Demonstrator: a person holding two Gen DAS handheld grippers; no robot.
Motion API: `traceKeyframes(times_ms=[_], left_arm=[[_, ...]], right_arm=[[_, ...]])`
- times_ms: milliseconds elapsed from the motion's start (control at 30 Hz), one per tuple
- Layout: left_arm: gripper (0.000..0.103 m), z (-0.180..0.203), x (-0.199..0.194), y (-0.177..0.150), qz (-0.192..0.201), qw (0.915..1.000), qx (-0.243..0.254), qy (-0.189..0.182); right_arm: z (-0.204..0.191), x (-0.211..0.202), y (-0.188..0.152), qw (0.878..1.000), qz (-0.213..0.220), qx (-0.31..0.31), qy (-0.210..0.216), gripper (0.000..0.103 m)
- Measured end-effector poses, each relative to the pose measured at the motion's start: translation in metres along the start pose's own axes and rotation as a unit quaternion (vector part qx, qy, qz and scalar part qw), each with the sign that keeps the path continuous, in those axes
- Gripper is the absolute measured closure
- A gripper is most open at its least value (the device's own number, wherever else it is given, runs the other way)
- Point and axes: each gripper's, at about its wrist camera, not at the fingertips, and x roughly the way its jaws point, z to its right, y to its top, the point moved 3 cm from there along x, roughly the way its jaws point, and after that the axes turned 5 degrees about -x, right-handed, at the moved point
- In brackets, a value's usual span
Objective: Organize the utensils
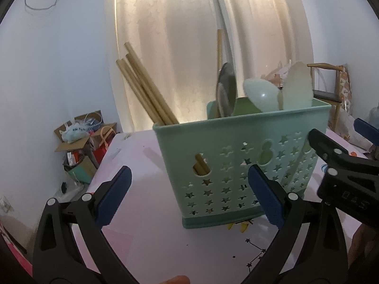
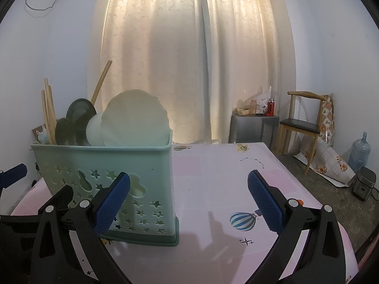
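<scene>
A mint green utensil holder (image 1: pixel 236 165) with star cut-outs stands on the pink table (image 1: pixel 146 213). It holds wooden chopsticks (image 1: pixel 146 92) at its left end, a dark spoon (image 1: pixel 226 90) and pale green spoons (image 1: pixel 263 94). My left gripper (image 1: pixel 189 196) is open and empty, just in front of the holder. My right gripper (image 2: pixel 189 198) is open and empty, with its left finger in front of the holder (image 2: pixel 106 177) and the rest of it over bare table. The right gripper also shows in the left wrist view (image 1: pixel 343 161) beside the holder's right end.
The table (image 2: pixel 225 177) has balloon and star prints. Cardboard boxes (image 1: pixel 80 142) sit on the floor at the left. A wooden chair (image 2: pixel 300 127), a grey cabinet (image 2: pixel 253 127), a water bottle (image 2: pixel 360 151) and a curtain (image 2: pixel 189 59) stand behind.
</scene>
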Motion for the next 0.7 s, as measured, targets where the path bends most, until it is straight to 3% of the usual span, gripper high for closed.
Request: traceKeyframes(times_ms=[167, 467, 700], left_arm=[[0.008, 0.006, -0.001, 0.002, 0.021, 0.9995, 0.025, 0.001], [0.008, -0.005, 0.007, 0.002, -0.004, 0.9999, -0.009, 0.011], [0.008, -0.005, 0.006, 0.001, -0.001, 0.9999, -0.004, 0.009]], right_arm=[[0.000, 0.000, 0.000, 1.000, 0.000, 0.000, 0.000, 0.006], [0.000, 0.000, 0.001, 1.000, -0.001, -0.002, 0.000, 0.006], [0.000, 0.000, 0.001, 1.000, -0.001, -0.001, 0.000, 0.006]])
